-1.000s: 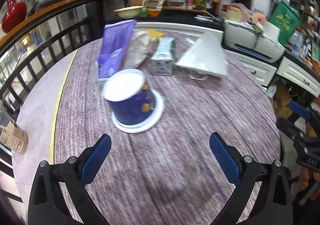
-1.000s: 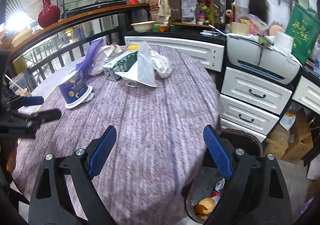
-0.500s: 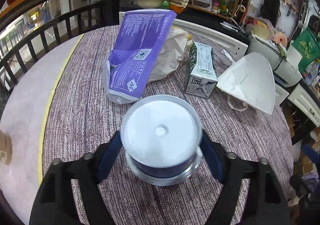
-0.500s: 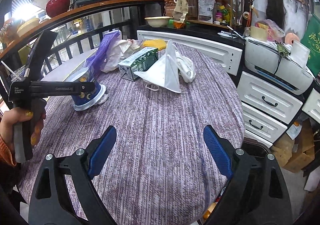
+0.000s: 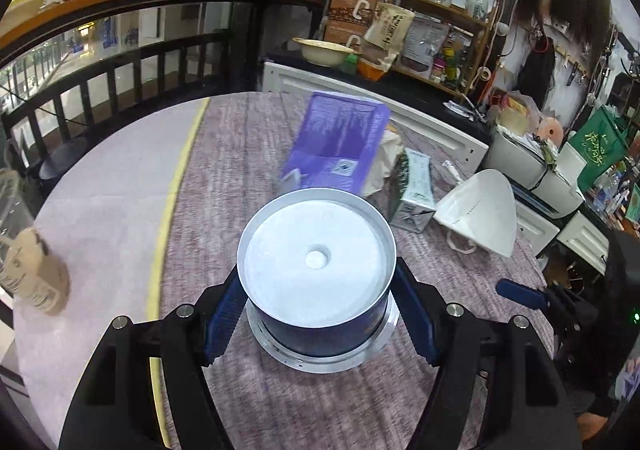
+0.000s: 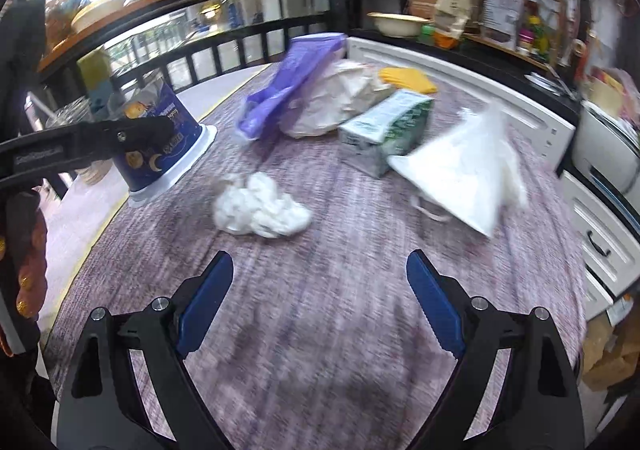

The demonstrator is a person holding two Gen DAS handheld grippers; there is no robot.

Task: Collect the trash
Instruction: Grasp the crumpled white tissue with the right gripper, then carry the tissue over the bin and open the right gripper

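An upside-down blue tub (image 5: pixel 316 262) with a wide white rim stands tilted on the purple tablecloth (image 5: pixel 224 170). My left gripper (image 5: pixel 318 290) is shut on it, one blue pad pressed to each side. The right wrist view shows the same tub (image 6: pixel 160 154) held by the left gripper (image 6: pixel 132 130) at the left. My right gripper (image 6: pixel 320 262) is open above the cloth with nothing between its fingers. A crumpled white tissue (image 6: pixel 260 212) lies just beyond it. Further back lie a purple bag (image 6: pixel 292 82), a white paper bag (image 6: pixel 340 98), a green-white carton (image 6: pixel 388 126) and a white face mask (image 6: pixel 464 174).
A black railing (image 5: pixel 120 70) runs behind the table. White drawers (image 6: pixel 600 234) and a printer (image 5: pixel 536 170) stand close at the right. A yellow item (image 6: pixel 408 79) lies at the table's far side. A plastic cup (image 5: pixel 32 274) sits off the cloth at the left.
My left gripper moved up to the blue tub and closed on its sides. My right gripper swung left over the table, bringing the tissue into view; the bin has left its view.
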